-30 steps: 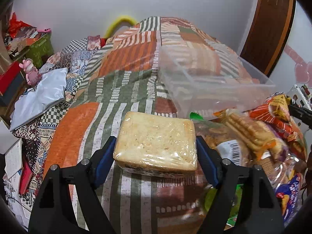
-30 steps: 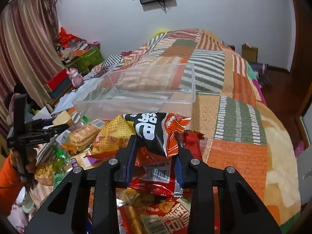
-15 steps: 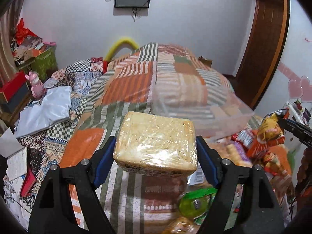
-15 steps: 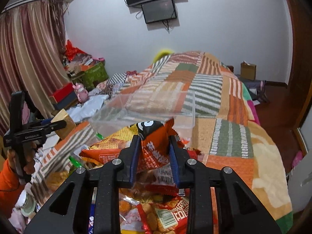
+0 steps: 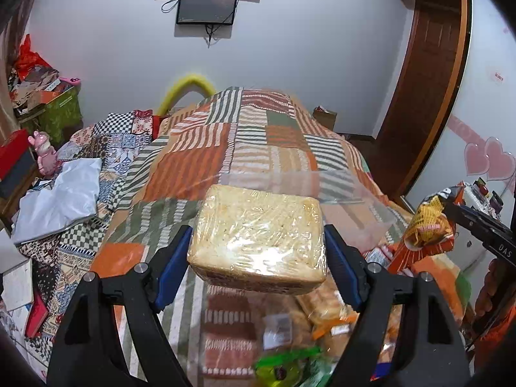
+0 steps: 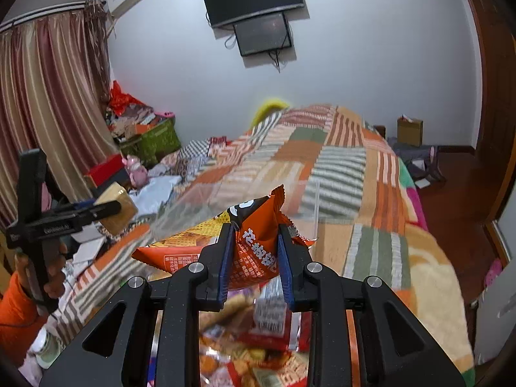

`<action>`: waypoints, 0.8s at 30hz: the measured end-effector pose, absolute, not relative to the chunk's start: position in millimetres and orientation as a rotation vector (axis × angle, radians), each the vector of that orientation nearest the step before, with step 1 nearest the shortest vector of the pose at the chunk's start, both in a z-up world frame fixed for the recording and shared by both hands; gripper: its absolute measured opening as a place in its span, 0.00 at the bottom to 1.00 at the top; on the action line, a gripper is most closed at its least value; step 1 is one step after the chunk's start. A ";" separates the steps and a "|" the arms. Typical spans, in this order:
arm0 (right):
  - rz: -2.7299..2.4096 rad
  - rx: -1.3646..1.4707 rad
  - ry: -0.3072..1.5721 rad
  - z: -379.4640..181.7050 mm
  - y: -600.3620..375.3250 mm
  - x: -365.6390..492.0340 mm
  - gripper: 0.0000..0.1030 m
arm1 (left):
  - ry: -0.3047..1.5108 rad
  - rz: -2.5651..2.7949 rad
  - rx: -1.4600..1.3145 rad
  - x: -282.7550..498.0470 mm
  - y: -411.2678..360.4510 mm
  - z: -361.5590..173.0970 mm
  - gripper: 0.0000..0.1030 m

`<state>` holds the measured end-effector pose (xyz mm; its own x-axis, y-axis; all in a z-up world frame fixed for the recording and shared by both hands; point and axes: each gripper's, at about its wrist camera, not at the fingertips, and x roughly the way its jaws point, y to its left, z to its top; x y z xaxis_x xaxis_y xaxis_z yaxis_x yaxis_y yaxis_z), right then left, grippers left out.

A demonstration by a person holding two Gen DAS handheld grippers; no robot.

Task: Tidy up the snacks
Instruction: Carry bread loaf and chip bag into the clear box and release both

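Note:
My left gripper [image 5: 258,251] is shut on a plastic-wrapped block of bread [image 5: 258,235] and holds it up above the bed. It also shows in the right wrist view [image 6: 117,206] at the left. My right gripper [image 6: 254,242] is shut on an orange snack bag [image 6: 258,248] lifted off the pile; that bag shows in the left wrist view [image 5: 425,229] at the right. A clear plastic bin [image 5: 364,213] stands on the quilt beyond both grippers. A pile of loose snack packets [image 6: 251,338] lies under the right gripper.
The patchwork quilt [image 5: 245,142] covers the bed. A white cloth [image 5: 61,196] and boxes [image 5: 13,158] lie at the left. A wooden door [image 5: 422,90] stands at the right. A curtain [image 6: 48,113] hangs at the left wall.
Both grippers have risen with their loads. The bread and the orange bag are higher above the bed and the bin sits lower in both views.

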<state>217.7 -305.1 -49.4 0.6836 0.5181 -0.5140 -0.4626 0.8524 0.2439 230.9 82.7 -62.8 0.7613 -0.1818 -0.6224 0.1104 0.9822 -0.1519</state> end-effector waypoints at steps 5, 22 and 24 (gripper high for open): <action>0.545 0.083 0.574 -39.8 -298.0 236.9 0.23 | 0.698 -0.175 -0.106 252.3 72.8 -63.0 0.76; 0.512 0.002 0.734 -83.8 -264.2 305.9 0.23 | 0.863 -0.207 0.013 328.7 22.4 -115.5 0.76; 0.515 -0.023 0.761 -90.0 -259.7 309.1 0.23 | 0.883 -0.203 0.025 336.5 19.0 -121.2 0.76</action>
